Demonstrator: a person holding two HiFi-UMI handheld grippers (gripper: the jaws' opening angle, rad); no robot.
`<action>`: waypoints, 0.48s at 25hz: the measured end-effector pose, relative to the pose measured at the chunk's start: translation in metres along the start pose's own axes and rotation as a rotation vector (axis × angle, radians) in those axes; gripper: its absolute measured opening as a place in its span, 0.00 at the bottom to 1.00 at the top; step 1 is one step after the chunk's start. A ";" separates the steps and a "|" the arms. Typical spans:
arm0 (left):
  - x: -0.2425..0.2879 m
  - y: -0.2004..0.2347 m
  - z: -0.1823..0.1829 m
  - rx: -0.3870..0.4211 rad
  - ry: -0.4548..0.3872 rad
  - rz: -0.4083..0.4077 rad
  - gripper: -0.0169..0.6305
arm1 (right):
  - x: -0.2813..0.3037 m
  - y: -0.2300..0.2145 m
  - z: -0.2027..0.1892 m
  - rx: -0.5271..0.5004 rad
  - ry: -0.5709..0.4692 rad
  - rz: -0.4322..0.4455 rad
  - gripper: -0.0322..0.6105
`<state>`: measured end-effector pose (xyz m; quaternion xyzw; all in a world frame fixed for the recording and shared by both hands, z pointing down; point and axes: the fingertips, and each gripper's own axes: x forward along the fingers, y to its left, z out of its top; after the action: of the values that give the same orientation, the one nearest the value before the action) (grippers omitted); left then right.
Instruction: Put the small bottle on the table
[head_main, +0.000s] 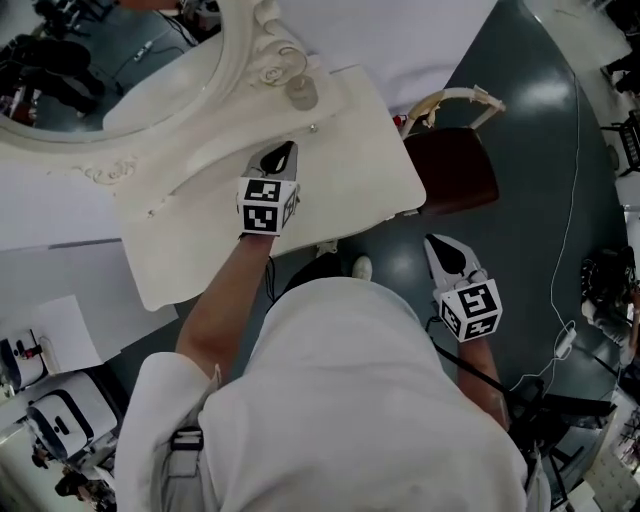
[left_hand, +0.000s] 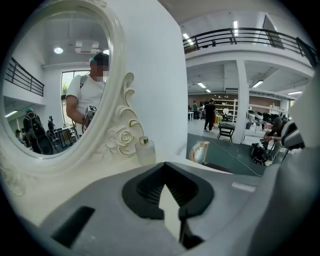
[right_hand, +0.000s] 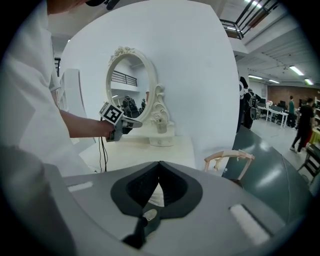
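Small bottle (head_main: 302, 93) is standing upright on the table (head_main: 370, 150), at the far edge w/ its side just beside the foot of the mirror frame (head_main: 255, 40), and nothing is gripping it. Left gripper (head_main: 288, 152) is hovering over the table's middle, apart from the bottle. It's pointing fwd and a bit down toward the bottle, w/ the bare left forearm (head_main: 215, 310) reaching in over the near edge. Its jaws are sitting closed tip to tip w/ nothing btwn them, as the left gripper view is showing (left_hand: 165, 165). Right gripper (head_main: 438, 247) is hanging off the table's right side over the floor (head_main: 560, 150), near the chair (head_main: 450, 170), and angling fwd and down. Its jaws are also meeting at the tips and holding nothing (right_hand: 160, 164). The bottle is looking like frosted glass, a squat cylinder w/ a gold-tone collar at the neck (left_hand: 145, 151). The table is showing as cream-white and smooth w/ rounded corners. The mirror frame is showing as cream too, oval, w/ carved scrolls and a rose. The chair is showing a dark red-brown seat and a pale curved back rail. The floor is looking dark grey-green and glossy.
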<state>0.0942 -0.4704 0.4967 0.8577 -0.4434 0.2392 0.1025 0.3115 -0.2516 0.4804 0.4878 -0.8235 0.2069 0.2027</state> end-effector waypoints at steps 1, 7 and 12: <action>-0.009 -0.007 -0.002 -0.008 0.000 -0.003 0.03 | -0.001 0.001 -0.001 -0.005 -0.001 0.015 0.05; -0.065 -0.050 -0.017 -0.062 -0.008 -0.049 0.03 | 0.013 0.011 -0.024 -0.043 0.011 0.128 0.05; -0.110 -0.087 -0.028 -0.097 -0.027 -0.156 0.03 | 0.021 0.035 -0.025 -0.083 0.005 0.190 0.05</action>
<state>0.1015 -0.3306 0.4686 0.8868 -0.3878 0.1971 0.1559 0.2743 -0.2381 0.5078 0.3981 -0.8735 0.1922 0.2040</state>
